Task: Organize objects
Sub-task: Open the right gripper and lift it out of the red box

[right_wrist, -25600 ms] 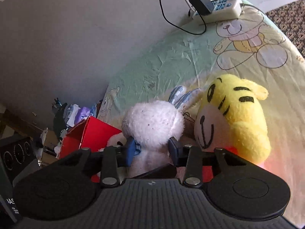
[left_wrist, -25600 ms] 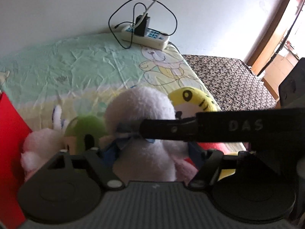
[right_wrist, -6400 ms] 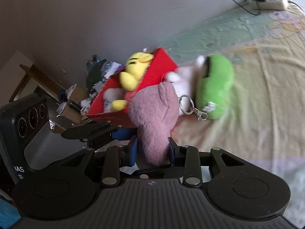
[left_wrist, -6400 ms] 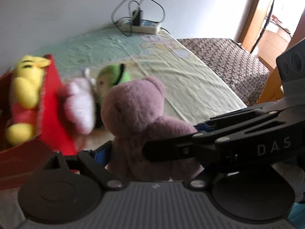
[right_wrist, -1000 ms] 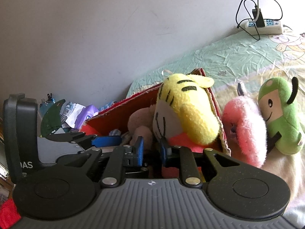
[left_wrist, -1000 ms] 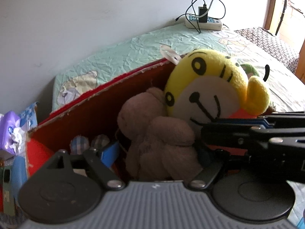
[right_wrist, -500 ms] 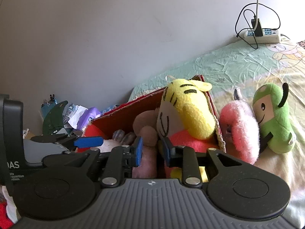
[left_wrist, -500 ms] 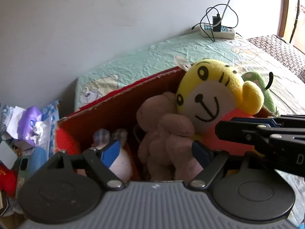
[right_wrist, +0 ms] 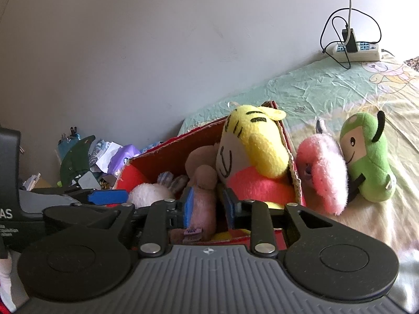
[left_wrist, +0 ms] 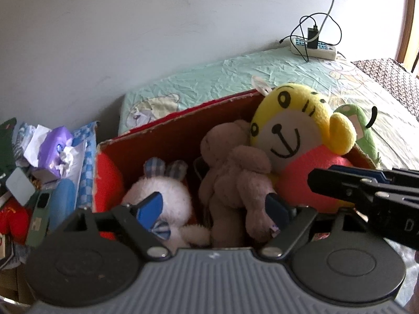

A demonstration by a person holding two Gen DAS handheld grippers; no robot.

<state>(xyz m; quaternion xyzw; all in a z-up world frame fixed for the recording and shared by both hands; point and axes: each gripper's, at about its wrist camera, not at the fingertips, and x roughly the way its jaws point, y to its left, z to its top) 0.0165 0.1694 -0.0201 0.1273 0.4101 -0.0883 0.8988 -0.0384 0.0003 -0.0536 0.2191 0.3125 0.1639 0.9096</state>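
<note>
Our left tongs [left_wrist: 213, 205] opening wide around the mauve bear [left_wrist: 233, 180] in the red box [left_wrist: 167, 141], our right tongs [right_wrist: 205, 205] narrow, flanking its leg without a clear grip, yellow tiger [right_wrist: 251, 144] beside it

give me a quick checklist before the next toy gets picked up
1. Mauve bear down inside red box: ok.
2. Left gripper clear of the bear: ok, jaws opening, pads off it.
3. Right gripper clear of the bear: not ok, its leg sits between the jaws and contact is unclear.
4. Pink plush and green plush lying on the bed outside the box: ok, within sight.
5. Room left in the box beside the white rabbit and yellow tiger: cannot tell.
</note>
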